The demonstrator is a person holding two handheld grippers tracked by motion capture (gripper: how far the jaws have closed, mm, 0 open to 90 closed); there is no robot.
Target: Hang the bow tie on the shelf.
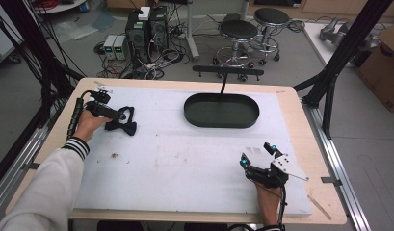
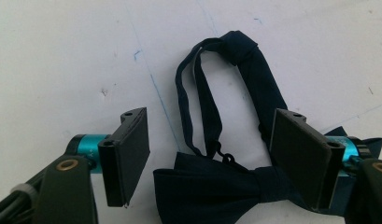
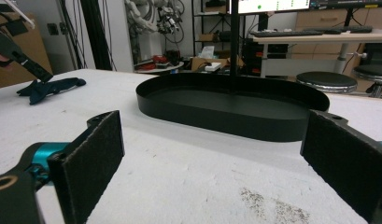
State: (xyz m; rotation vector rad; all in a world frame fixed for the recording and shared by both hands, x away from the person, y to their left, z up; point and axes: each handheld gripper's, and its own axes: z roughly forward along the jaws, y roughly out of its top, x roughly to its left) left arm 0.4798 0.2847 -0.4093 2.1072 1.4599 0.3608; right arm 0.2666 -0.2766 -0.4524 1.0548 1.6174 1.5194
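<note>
A dark navy bow tie [image 1: 127, 127] lies on the white mat at the left, its neck strap looped away from the bow [image 2: 212, 186]. My left gripper [image 1: 118, 118] is down over it, open, with the knot and strap between the two pads [image 2: 212, 135]; the right-hand pad overlaps one wing and I see no squeeze. My right gripper [image 1: 256, 154] rests near the front right of the mat, open with nothing between its jaws [image 3: 216, 149]. It faces a black oval tray [image 3: 216, 119], and the bow tie [image 3: 51, 87] and the other gripper appear far off at its left.
The black oval tray [image 1: 194, 118] sits at the back centre of the mat, with a thin T-shaped black post [image 1: 224, 79] rising behind it. A white mat [image 1: 185, 163] covers the wooden table. Beyond the far edge are stools [image 1: 239, 31] and computer boxes [image 1: 146, 29].
</note>
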